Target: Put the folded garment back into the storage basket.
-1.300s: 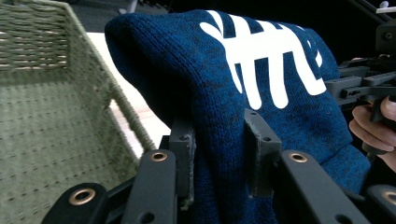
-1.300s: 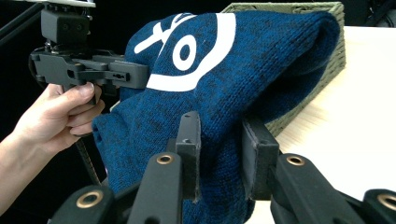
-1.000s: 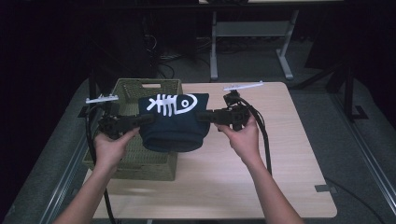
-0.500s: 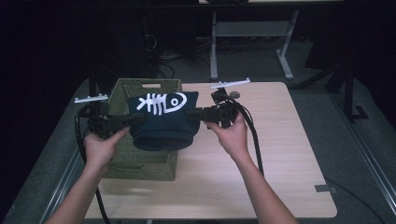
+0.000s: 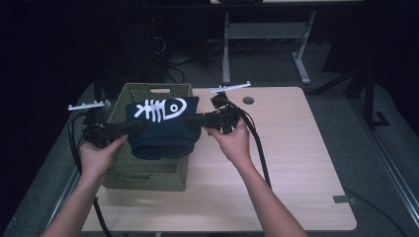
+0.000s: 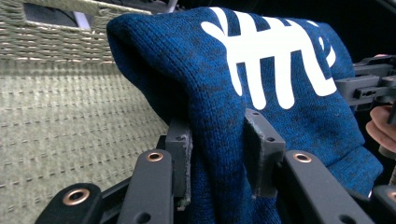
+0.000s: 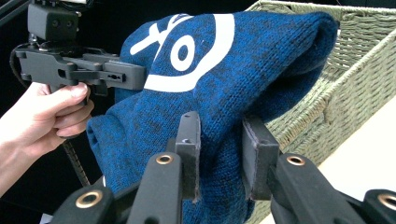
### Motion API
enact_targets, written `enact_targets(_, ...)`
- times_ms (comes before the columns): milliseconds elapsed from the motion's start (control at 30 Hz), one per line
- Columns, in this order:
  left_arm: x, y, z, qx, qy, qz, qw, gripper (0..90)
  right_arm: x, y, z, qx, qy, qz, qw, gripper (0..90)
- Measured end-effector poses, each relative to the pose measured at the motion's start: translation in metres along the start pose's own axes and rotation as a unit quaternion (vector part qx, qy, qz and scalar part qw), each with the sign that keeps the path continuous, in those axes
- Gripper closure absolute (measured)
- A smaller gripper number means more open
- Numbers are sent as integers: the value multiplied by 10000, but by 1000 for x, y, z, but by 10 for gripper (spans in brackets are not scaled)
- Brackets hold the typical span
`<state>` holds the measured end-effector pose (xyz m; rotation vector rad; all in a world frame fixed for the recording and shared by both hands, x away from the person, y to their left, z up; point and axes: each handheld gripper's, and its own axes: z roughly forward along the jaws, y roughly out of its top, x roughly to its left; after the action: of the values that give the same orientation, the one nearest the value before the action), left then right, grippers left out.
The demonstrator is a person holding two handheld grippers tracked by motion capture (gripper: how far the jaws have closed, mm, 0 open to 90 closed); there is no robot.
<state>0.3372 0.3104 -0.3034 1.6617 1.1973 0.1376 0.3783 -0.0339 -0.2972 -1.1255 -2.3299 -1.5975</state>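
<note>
Two claws, left claw (image 5: pixel 129 128) and right claw (image 5: pixel 193 120), are pinching our blue sweater (image 5: pixel 163 129) over the wicker basket (image 5: pixel 148 170); the left's jaws have just been easing. Next, we judge, comes lowering it inside.

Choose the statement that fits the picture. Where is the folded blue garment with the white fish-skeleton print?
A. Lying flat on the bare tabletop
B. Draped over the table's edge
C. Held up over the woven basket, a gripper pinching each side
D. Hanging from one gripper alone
C: the blue garment hangs above the woven basket, with the left gripper and right gripper each clamped on a side.
</note>
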Motion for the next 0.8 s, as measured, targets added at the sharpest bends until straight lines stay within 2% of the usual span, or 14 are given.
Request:
enact_targets(433,14,-1,-9,-32,151,-97,9998,659,1,1,22,12,28,72,10000,712)
enact_targets(700,23,-2,-14,-35,259,-119,9996,653,4,2,34,69,50,-4,10000,711)
enact_targets(800,26,-2,-15,-41,295,-185,9994,651,5,3,38,85,59,11,9999,711)
